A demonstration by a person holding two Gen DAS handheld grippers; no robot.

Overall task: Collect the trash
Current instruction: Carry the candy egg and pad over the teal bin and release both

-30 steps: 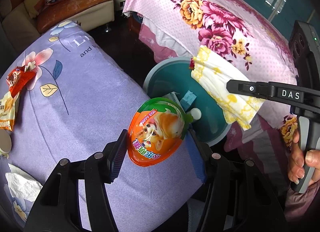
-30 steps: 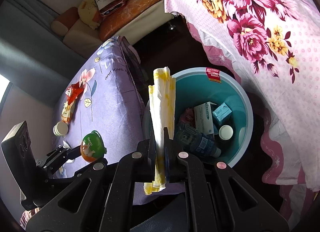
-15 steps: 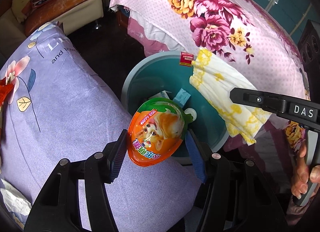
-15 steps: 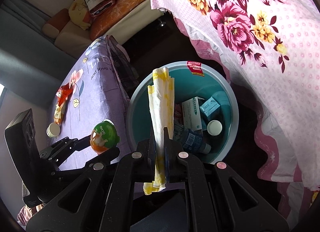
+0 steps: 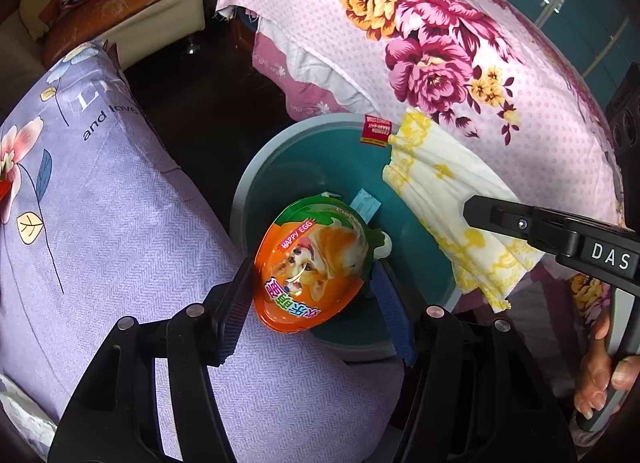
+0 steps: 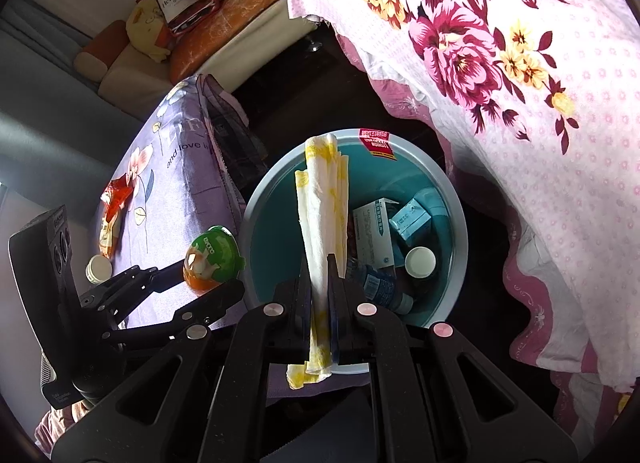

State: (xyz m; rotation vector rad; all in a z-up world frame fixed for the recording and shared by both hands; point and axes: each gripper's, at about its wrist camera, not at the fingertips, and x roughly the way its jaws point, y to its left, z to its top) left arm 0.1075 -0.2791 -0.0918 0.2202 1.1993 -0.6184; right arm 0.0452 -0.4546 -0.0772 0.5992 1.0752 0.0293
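While jaws part, egg pack (image 5: 310, 263) sits between.

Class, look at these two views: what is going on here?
A person is collecting trash with two handheld grippers over a teal bin. The left gripper has just been opening around an orange egg package above the bin's edge. The right gripper is shut on a yellow-patterned tissue.

Living room with a dark floor (image 5: 208, 103).
A cream sofa (image 6: 168, 59) stands beyond it, orange cushion (image 6: 236, 3) on top.
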